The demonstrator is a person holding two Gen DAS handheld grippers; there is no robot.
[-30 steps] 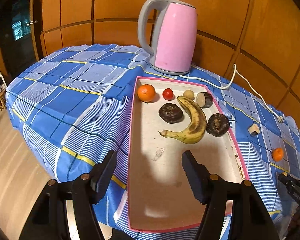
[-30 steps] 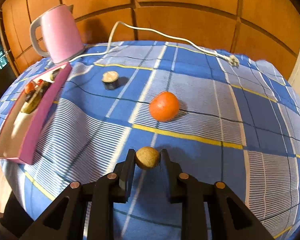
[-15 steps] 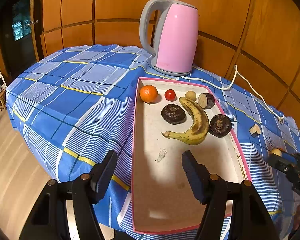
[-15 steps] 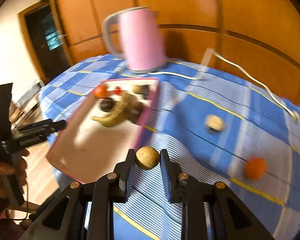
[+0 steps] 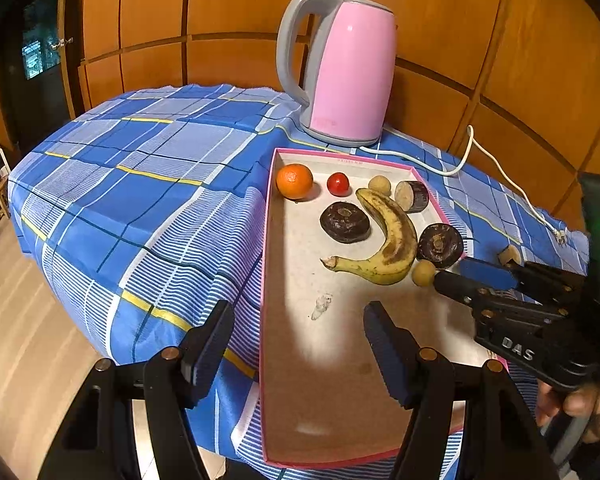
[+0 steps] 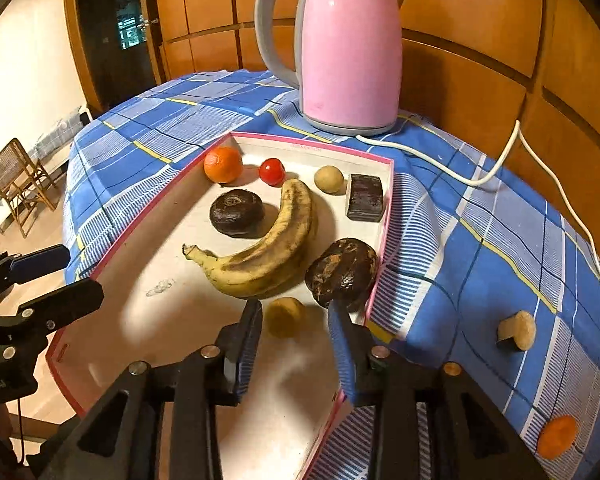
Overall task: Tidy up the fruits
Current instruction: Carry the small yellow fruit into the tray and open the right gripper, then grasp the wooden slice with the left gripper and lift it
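A pink-rimmed tray (image 5: pixel 266 264) (image 6: pixel 385 216) on the blue plaid cloth holds an orange (image 5: pixel 294 181), a small red fruit (image 5: pixel 337 183), a banana (image 5: pixel 388 240) (image 6: pixel 272 248), a tan ball and three dark brown fruits. My right gripper (image 6: pixel 294 332) is open over the tray, its fingers apart on either side of a small tan round fruit (image 6: pixel 286 316) (image 5: pixel 423 273) that lies free below the banana. My left gripper (image 5: pixel 296 340) is open and empty over the tray's near end. An orange (image 6: pixel 556 436) and a tan cut piece (image 6: pixel 518 330) lie on the cloth to the right.
A pink electric kettle (image 5: pixel 342 68) (image 6: pixel 336 48) stands behind the tray, its white cord (image 6: pixel 540 168) trailing right across the cloth. Wooden wall panels are close behind. The table edge drops to the floor at left, where a chair (image 6: pixel 16 184) stands.
My right gripper carried the small tan fruit from the cloth over to the tray, then opened and let it go beside the banana. My left gripper hardly moved.
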